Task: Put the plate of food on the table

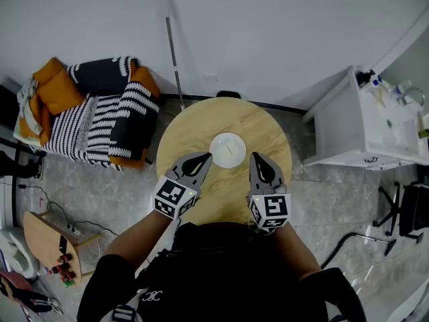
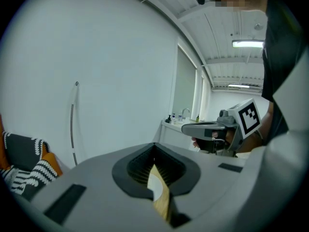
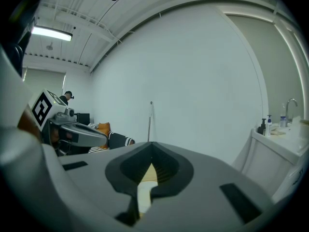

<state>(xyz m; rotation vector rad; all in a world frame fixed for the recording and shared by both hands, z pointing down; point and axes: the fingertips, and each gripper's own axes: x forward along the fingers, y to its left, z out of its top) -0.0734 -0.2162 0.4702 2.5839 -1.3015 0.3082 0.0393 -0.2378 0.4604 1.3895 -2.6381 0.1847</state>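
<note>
left gripper (image 1: 203, 157), right gripper (image 1: 256, 157) flank one plate (image 1: 228, 149) on one table (image 1: 194, 123).

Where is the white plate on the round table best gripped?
At the rim: the white plate lies flat on the round table, so only its thin edge offers purchase. Probably come low from the near side, left gripper at its left, right gripper at its right.

Armchair (image 1: 100, 109) (striped throws (image 1: 80, 125), orange cushions (image 1: 57, 89)) against wall (image 1: 268, 32); thin pole (image 1: 173, 45) leaning on wall; white sink cabinet (image 1: 365, 123) opposite.
</note>
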